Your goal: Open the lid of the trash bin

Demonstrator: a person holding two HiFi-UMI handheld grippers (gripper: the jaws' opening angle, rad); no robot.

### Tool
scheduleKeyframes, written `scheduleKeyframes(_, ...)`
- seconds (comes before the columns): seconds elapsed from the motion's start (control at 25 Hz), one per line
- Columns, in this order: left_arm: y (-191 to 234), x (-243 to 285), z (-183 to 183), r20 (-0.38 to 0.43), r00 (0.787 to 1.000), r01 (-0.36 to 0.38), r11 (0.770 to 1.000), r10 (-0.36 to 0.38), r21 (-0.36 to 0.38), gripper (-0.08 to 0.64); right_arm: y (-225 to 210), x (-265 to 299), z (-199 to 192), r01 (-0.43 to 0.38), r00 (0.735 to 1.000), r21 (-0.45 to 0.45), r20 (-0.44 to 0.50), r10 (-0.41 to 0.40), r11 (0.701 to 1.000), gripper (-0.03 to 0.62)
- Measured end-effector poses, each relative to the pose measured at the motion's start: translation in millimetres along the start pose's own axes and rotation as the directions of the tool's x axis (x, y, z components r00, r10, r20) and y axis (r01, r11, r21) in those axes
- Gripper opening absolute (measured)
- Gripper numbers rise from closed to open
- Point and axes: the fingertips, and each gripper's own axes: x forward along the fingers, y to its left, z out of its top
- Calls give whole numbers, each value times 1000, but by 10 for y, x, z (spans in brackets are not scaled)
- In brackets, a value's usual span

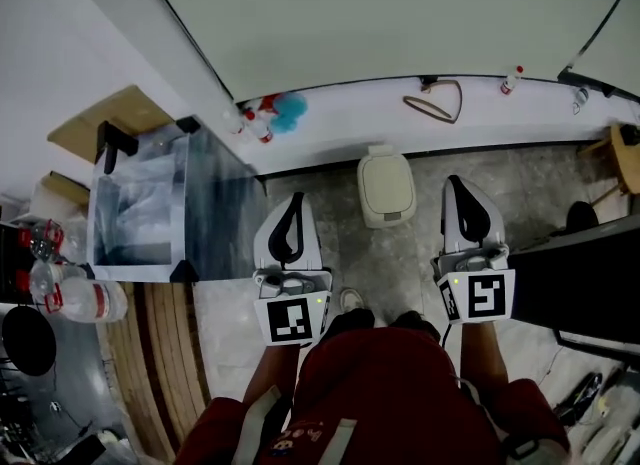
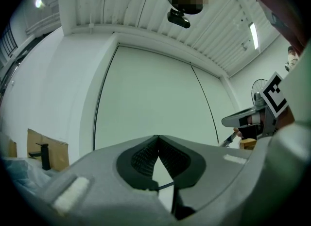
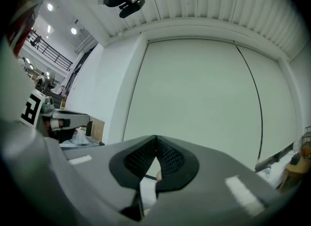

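A small beige trash bin (image 1: 386, 186) stands on the stone floor against the white wall, its lid down. My left gripper (image 1: 295, 200) hovers to the bin's left and nearer me, jaws shut with nothing between them. My right gripper (image 1: 455, 185) hovers to the bin's right, also shut and empty. Both point toward the wall at about the same height. In the left gripper view the left gripper's (image 2: 158, 137) tips meet in front of the pale wall; the right gripper (image 2: 228, 121) shows at that view's right edge. In the right gripper view the right gripper's (image 3: 156, 137) tips meet too. The bin appears in neither gripper view.
A clear plastic box (image 1: 160, 203) with black corners stands at left, bottles (image 1: 85, 298) beside it. A wire hanger (image 1: 436, 101) and a blue-and-red cleaning tool (image 1: 272, 115) lie on the white ledge. A dark table edge (image 1: 585, 283) is at right.
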Motion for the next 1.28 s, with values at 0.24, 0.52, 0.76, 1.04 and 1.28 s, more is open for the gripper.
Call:
scheduleKeyframes(0.24,119,62,-140,-8,999,33,999,-33,-14,5,89,32,-110,37,999,-7,-33,-37,999,-1)
scheduleKeyframes(0.52,81,188,-304,-9,999,40,998,-40,-42,5,7,91,-277,52,996,-1,-71,-52,999,0)
scheduleKeyframes(0.76,-21,378,-566,-34,999,32,999,-33,-30,5,-143,254,-567,46,994,13,-98,-44,999,-2)
scheduleKeyframes(1.04,-232,568,-970,-115,993,24,1000,-26,-14,5,-257,393,-1076,15,983,72,-183,-2,997,0)
scheduleKeyframes(1.28,-390,703,-1451,-193,980,37,999,-42,-29,5,-264,529,-1574,-6,965,103,-260,33,995,-1)
